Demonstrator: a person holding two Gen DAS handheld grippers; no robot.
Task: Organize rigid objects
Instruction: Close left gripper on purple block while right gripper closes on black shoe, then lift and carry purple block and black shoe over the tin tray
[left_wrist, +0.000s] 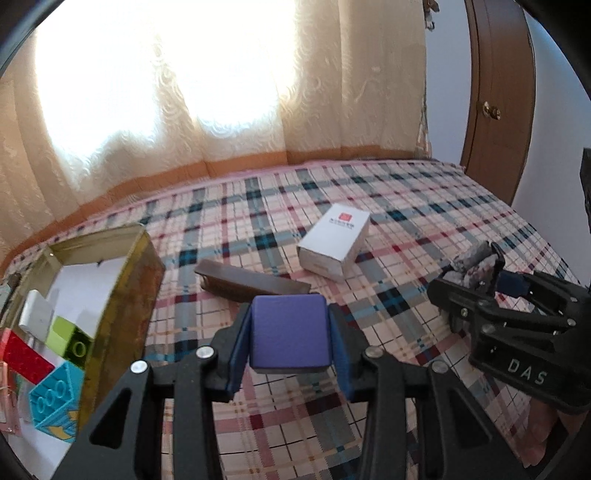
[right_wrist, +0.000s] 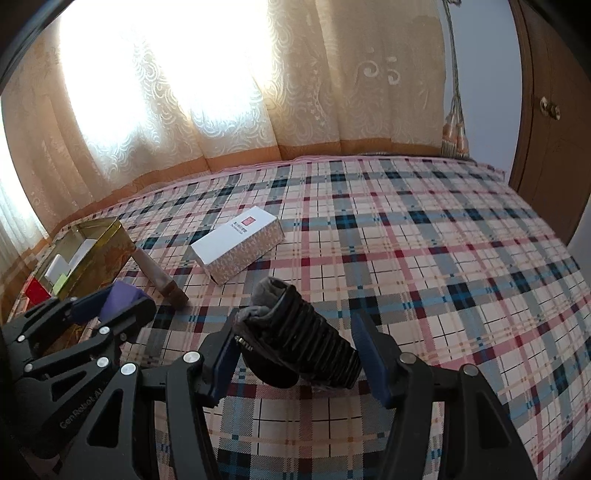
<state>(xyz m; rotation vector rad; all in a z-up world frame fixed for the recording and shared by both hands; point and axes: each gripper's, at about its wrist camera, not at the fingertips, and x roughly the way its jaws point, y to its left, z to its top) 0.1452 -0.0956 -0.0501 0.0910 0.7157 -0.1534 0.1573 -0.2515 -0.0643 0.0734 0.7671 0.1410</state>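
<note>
Purple and squarish, the block (left_wrist: 289, 334) sits clamped between the pads of the left gripper (left_wrist: 289, 339), lifted above the plaid bedspread (left_wrist: 406, 229). The gold tin (left_wrist: 122, 295) lies just to its left, open and already holding toy bricks, so the left hand is the nearer one to drop into it. The right gripper (right_wrist: 295, 350) stands around a dark ribbed object (right_wrist: 310, 343); whether both pads press it I cannot tell. Farther off lie a brown bar (left_wrist: 251, 282), running left to right, and a white box (left_wrist: 334, 238).

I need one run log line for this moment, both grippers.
left gripper: shut on purple block | right gripper: around black ribbed object, grip unclear | gold box: open, left | white carton: on bed
</note>
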